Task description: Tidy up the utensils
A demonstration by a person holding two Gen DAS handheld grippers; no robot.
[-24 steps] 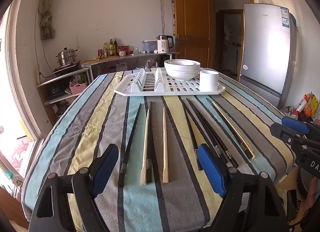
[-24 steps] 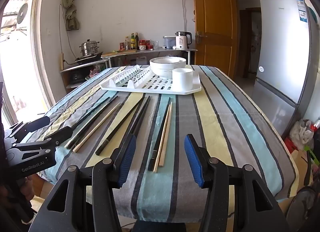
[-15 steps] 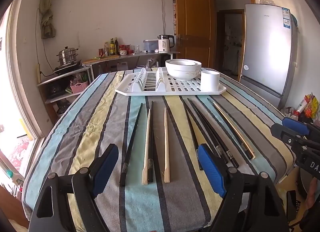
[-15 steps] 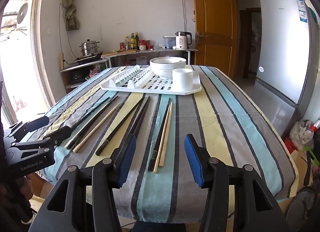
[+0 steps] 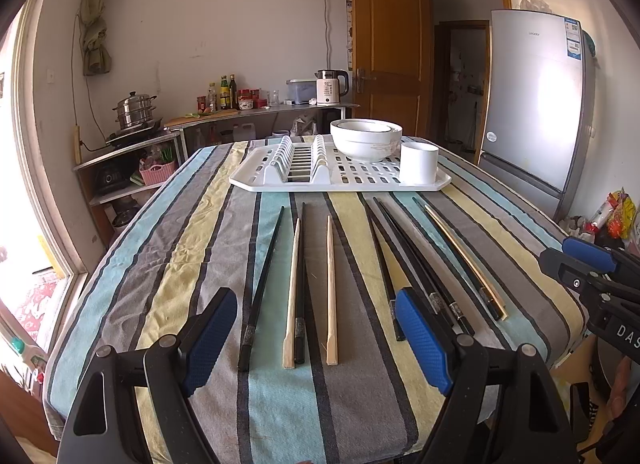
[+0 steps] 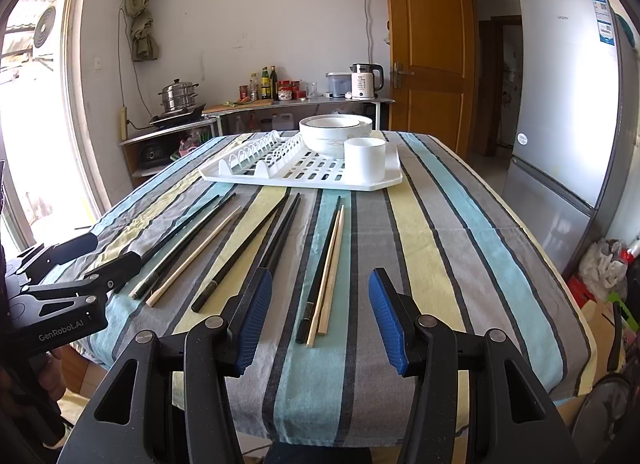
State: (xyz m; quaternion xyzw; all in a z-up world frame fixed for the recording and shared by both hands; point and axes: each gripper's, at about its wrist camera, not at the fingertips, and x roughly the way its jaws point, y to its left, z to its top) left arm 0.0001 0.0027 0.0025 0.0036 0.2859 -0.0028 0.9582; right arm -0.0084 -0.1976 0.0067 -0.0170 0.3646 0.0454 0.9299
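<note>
Left wrist view: the left gripper (image 5: 316, 340) hangs over the near edge of the table, jaws spread wide and grasping nothing, its blue pads (image 5: 210, 340) clear of the striped tablecloth (image 5: 192, 248). Between the pads lie a black chopstick (image 5: 262, 284), a pale wooden chopstick (image 5: 291, 296) pressed against another black one, and a second wooden chopstick (image 5: 330, 292) set apart. To the right lies a fan of black chopsticks (image 5: 420, 264), the outermost paired with a gold-toned one (image 5: 464, 260). A white drying rack (image 5: 340, 172) sits at the far end of the cloth, holding stacked white bowls (image 5: 366, 138) and a white cup (image 5: 419, 163) at its right corner. The right gripper (image 5: 588, 264) shows at the right edge. Right wrist view: the right gripper (image 6: 316, 318) is likewise released and empty, jaws apart above the cloth. A black and wooden chopstick pair (image 6: 326, 268) lies side by side between its pads, touching neither. Further chopsticks spread leftward toward the left gripper (image 6: 92, 260), whose tips stand just beside their near ends. A fridge (image 6: 576, 104) stands to the right of the table.
</note>
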